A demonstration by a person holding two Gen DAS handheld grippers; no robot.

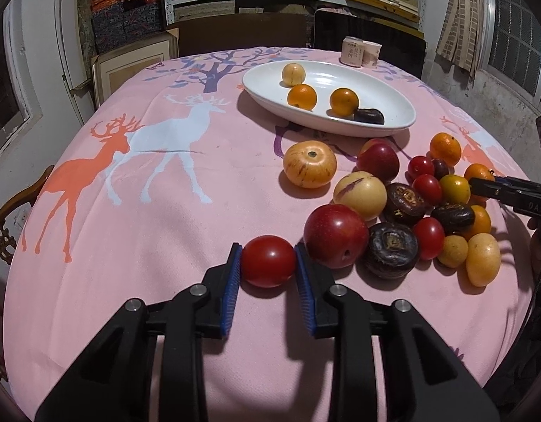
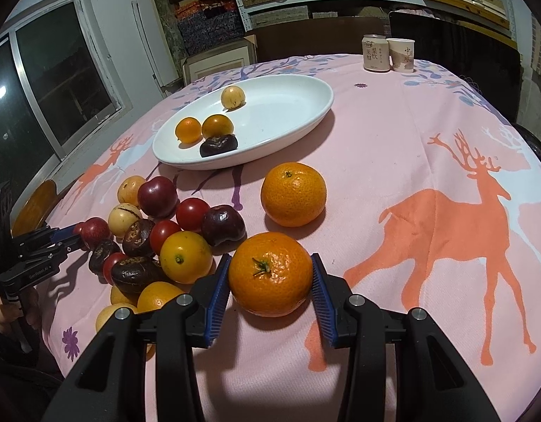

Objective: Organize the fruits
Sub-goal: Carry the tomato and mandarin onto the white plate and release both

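My left gripper (image 1: 268, 258) is shut on a red tomato (image 1: 268, 261) that rests on the pink tablecloth, left of a heap of mixed fruits (image 1: 404, 207). My right gripper (image 2: 270, 274) is shut on an orange mandarin (image 2: 270, 273) on the cloth, right of the same heap (image 2: 158, 235). A second mandarin (image 2: 293, 194) lies just beyond it. A white oval dish (image 1: 382, 84) farther back holds two oranges, a pale yellow fruit and a dark fruit; it also shows in the right wrist view (image 2: 291, 105). The left gripper shows in the right wrist view (image 2: 77, 237), the right one in the left wrist view (image 1: 481, 184).
A can (image 2: 375, 52) and a paper cup (image 2: 403, 54) stand at the table's far edge. Dark chairs (image 1: 368, 31) and shelves of boxes lie behind the table. A wooden chair (image 1: 10, 211) stands at the table's left side. The table's edge curves close on both sides.
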